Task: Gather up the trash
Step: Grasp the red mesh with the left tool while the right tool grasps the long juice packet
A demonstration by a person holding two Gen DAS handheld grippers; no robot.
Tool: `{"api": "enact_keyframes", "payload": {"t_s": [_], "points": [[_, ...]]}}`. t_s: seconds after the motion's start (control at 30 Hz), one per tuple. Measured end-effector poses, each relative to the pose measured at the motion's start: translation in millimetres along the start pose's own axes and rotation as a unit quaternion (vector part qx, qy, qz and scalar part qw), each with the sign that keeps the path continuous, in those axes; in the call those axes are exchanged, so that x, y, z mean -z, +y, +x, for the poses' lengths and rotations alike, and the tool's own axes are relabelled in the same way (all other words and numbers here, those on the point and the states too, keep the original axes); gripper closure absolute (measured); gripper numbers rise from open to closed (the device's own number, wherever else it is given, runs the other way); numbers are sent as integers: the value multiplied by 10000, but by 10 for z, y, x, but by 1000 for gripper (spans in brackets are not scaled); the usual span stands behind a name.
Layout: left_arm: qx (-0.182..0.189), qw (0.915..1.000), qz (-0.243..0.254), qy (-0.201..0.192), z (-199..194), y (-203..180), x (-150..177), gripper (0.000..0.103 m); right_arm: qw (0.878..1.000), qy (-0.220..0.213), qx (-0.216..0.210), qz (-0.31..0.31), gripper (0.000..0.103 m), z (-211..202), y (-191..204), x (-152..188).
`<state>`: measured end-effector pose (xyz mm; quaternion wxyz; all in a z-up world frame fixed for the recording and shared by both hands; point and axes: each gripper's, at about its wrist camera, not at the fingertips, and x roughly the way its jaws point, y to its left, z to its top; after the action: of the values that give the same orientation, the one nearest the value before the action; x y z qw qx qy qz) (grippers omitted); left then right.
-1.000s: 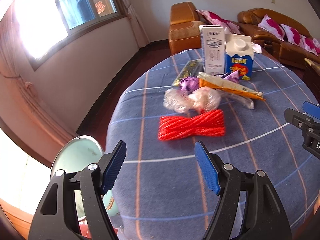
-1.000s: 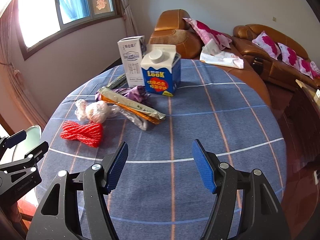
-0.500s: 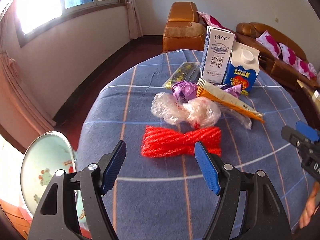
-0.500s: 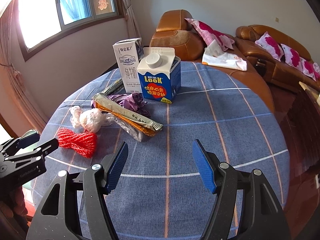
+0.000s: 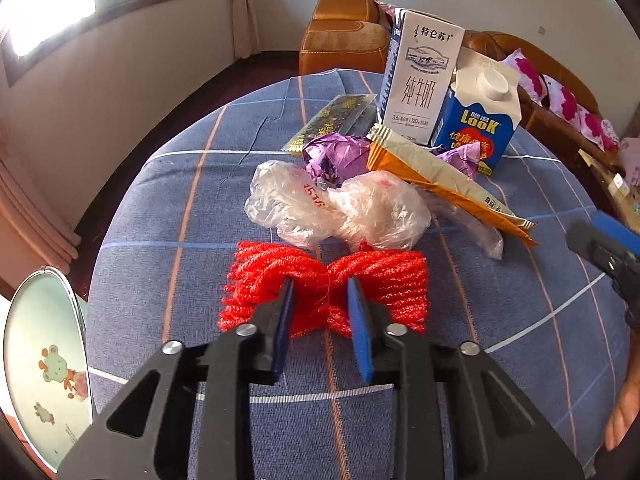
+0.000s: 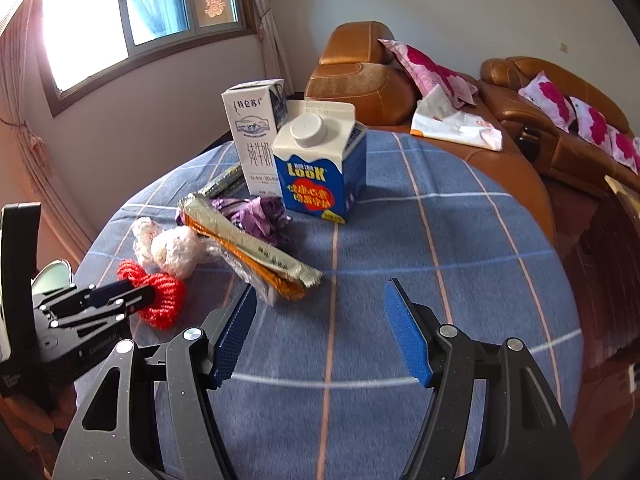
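Note:
A red net bundle (image 5: 392,276) lies on the blue checked tablecloth (image 5: 160,200). My left gripper (image 5: 320,292) is closing around its narrow middle, and both blue pads touch the net. In the right wrist view the same bundle (image 6: 168,296) sits at the left gripper's tip (image 6: 132,298). My right gripper (image 6: 319,290) hovers open over bare cloth, nothing between its fingers. Behind the bundle lie a crumpled clear plastic bag (image 5: 340,208), a purple wrapper (image 5: 336,156) and a long orange wrapper (image 5: 440,184).
A white milk carton (image 5: 420,80) and a blue LOOK carton (image 5: 480,120) stand at the back, with a dark wrapper (image 5: 332,120) beside them. A round pale green lid (image 5: 40,360) stands below the table's left edge. Brown sofas (image 6: 360,80) line the far wall.
My left gripper moved forward and down to the red net bundle and its jaws narrowed from wide open onto the bundle's middle. The right gripper drifted slightly closer to the trash, still open.

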<state>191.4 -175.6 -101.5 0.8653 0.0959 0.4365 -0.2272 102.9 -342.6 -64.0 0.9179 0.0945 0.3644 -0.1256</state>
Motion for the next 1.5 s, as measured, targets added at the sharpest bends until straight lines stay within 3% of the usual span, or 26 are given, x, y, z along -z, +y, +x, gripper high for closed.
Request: {"api": "enact_keyframes", "payload": {"t_s": [0.13, 0.33, 0.53, 0.63, 0.73, 0.93, 1.03, 1.2, 1.33, 1.5], "points": [[111, 9999, 36, -18, -68, 4, 25, 91, 9991, 44, -329, -246, 37, 232, 124, -161], [275, 9995, -33, -119, -368, 109, 122, 92, 9965, 388, -547, -493, 38, 606, 191, -244], [72, 9998, 32, -203, -523, 159, 168, 92, 9938, 701, -631, -596, 65, 729, 245, -177], [65, 9998, -31, -176, -550, 189, 185, 92, 9934, 705, -665, -616, 90, 660, 272, -146], [29, 9998, -30, -196, -606, 194, 196, 92, 9933, 751, -552, -686, 102, 610, 292, -101], [-121, 9994, 88, -300, -735, 169, 219, 91, 9942, 530, -601, -715, 97, 445, 296, -90], [-275, 9989, 157, -357, -801, 171, 220, 91, 9947, 308, -644, -735, 56, 367, 274, -181], [-466, 9980, 187, -394, -841, 193, 205, 91, 9903, 298, -572, -1227, 56, 557, 324, -285], [-546, 9974, 238, -409, -846, 183, 189, 91, 9851, 859, -799, -1255, 57, 914, 309, -214], [-544, 9975, 209, -389, -853, 209, 203, 91, 9865, 801, -862, -1136, 80, 839, 312, -155]]}}
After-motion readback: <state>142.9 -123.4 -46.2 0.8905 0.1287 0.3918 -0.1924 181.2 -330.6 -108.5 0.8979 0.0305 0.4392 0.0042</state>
